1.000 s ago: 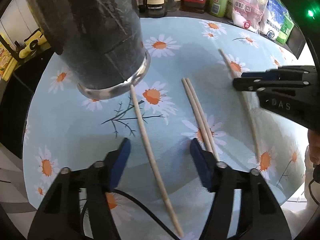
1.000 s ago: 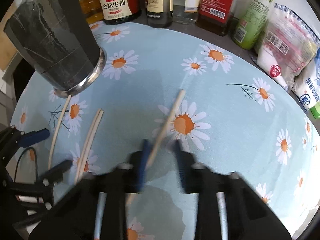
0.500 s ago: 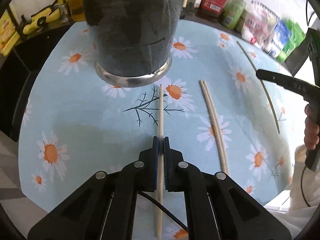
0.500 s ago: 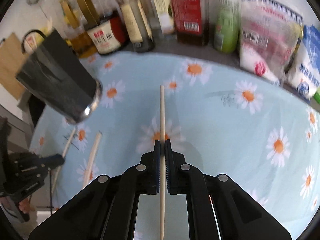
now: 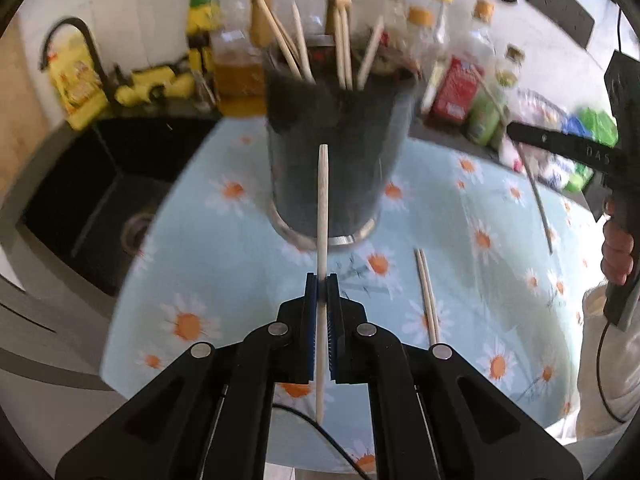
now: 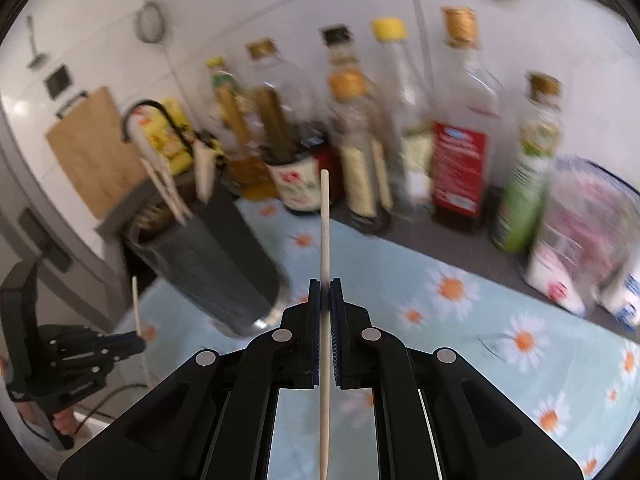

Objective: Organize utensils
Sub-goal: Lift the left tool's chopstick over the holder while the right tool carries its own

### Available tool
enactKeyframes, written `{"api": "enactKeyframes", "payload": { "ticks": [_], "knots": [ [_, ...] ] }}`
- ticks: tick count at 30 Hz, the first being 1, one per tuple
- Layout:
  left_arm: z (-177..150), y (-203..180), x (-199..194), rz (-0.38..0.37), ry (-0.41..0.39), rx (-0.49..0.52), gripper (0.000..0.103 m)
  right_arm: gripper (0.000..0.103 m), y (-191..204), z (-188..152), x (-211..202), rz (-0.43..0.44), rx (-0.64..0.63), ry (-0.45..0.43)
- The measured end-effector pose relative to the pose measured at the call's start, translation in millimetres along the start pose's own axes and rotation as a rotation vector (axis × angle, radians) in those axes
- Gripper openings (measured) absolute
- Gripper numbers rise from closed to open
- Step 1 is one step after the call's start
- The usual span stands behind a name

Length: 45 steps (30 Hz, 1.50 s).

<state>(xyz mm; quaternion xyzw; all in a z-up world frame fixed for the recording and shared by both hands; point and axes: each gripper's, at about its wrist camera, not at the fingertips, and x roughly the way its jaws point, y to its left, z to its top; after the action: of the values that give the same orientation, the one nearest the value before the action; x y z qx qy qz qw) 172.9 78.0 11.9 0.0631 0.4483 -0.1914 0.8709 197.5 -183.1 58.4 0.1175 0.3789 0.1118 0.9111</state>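
Your left claw (image 5: 321,280) is clamped on one wooden chopstick (image 5: 322,208), and your right claw (image 6: 325,285) grips a second chopstick (image 6: 325,232); each stick runs straight ahead between the blue pads, lifted off the cloth. These sticks look light, stiff and smooth, so I'd judge they can pivot or slide in the pads; a hold near mid-length, as you have now, should keep them steady. The dark utensil holder (image 5: 332,168) stands just ahead of your left claw, already bristling with sticks. A loose chopstick pair (image 5: 427,296) lies to the right of that claw on the daisy-print tabletop (image 5: 192,280). Bottles (image 6: 460,120) crowd the wall beyond your right claw; a black sink (image 5: 100,208) sits left.
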Motion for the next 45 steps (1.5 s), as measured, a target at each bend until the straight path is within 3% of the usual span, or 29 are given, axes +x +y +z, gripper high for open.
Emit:
{"api": "enactKeyframes", "payload": {
  "ticks": [8, 16, 24, 35, 40, 45],
  "knots": [
    [29, 9, -42, 0.099, -0.12, -0.019, 0.005, 0.005, 35, 33, 4, 0.131, -0.089, -0.072],
    [58, 18, -65, 0.119, -0.201, -0.026, 0.005, 0.005, 64, 66, -3, 0.226, -0.149, -0.162],
    [92, 24, -69, 0.052, -0.274, 0.024, 0.005, 0.005, 79, 89, -13, 0.293, -0.122, -0.277],
    [141, 27, -73, -0.118, -0.362, 0.093, 0.005, 0.005, 93, 102, 1, 0.32, -0.08, -0.373],
    [158, 27, -72, -0.2, -0.405, 0.108, 0.005, 0.005, 99, 99, 13, 0.283, -0.054, -0.431],
    [167, 28, -50, -0.266, -0.387, 0.093, 0.005, 0.005, 106, 99, 35, 0.204, -0.067, -0.395]
  ]
}}
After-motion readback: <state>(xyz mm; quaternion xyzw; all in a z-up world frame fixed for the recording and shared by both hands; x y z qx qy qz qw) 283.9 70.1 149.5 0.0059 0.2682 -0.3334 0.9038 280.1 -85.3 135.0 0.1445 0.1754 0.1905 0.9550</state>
